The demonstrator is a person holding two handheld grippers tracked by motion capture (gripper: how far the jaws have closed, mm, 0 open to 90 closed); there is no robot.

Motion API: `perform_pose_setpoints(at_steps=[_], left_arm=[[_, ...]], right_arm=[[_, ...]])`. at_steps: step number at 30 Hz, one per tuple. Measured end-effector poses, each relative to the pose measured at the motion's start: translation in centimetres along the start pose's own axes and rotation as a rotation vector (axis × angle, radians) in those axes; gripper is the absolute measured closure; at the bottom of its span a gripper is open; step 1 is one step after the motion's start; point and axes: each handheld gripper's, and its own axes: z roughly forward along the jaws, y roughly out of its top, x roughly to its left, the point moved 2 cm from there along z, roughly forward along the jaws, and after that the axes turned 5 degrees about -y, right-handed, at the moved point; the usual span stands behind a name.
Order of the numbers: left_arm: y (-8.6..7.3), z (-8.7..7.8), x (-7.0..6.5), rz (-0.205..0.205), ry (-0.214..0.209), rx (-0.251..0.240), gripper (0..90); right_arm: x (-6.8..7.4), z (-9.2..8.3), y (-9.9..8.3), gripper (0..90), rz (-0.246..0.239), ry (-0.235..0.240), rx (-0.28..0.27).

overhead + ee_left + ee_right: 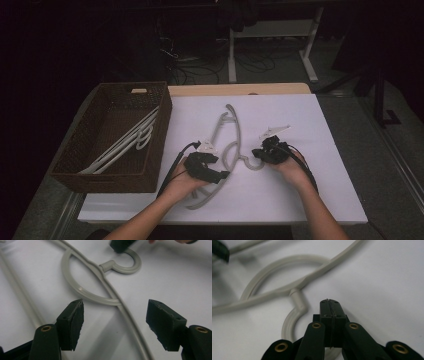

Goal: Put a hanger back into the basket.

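Note:
A grey plastic hanger (235, 135) lies flat on the white table (310, 190), its hook toward the person. My left gripper (220, 175) hovers over the hanger's lower arm. In the left gripper view its jaws (116, 305) stand open, with that arm (125, 315) running between them and touching neither pad. My right gripper (260, 154) is at the hook. In the right gripper view its jaws (328, 302) are shut pad to pad with nothing between them, just over the hook (287, 325). The right gripper's tip (121, 245) rests by the hook's end.
A dark wicker basket (100, 180) stands at the table's left edge with several white hangers (125, 145) inside. A wooden strip (240, 89) runs along the far edge. Beyond it are desk legs (310, 55) and cables on a dark floor.

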Motion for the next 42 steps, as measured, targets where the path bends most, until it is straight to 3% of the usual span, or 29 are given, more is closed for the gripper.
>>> perform_pose_setpoints(at_steps=[6,10,17,22,30,36,39,42], left_arm=[[0.2,-1.0,0.9,-0.017,0.018,-0.023,29.2],[0.3,-1.5,1.5,-0.024,0.038,-0.03,28.6],[0.3,-2.1,2.2,-0.037,0.05,-0.039,28.5],[0.4,-2.4,2.3,-0.04,0.056,-0.044,28.5],[0.1,-1.7,2.4,-0.03,0.074,0.0,33.4],[-0.6,0.4,3.0,-0.047,0.102,0.059,40.5],[-0.7,1.2,3.1,-0.044,0.111,0.082,45.8],[-0.6,1.4,3.1,-0.042,0.139,0.086,53.6]], right_arm=[[0.8,-0.7,-1.0,88.8,-0.048,0.033,0.082],[1.2,-1.3,-1.4,88.9,-0.064,0.055,0.11],[2.8,-2.5,-2.6,88.8,-0.088,0.088,0.129],[4.7,-4.0,-4.2,88.8,-0.116,0.108,0.139],[4.5,-4.3,-3.7,86.7,-0.1,0.108,0.091],[3.5,-5.0,-3.4,63.1,-0.044,0.082,0.001],[2.9,-5.4,-3.3,56.8,-0.019,0.062,-0.032],[2.5,-5.7,-3.4,56.0,-0.005,0.049,-0.046]])
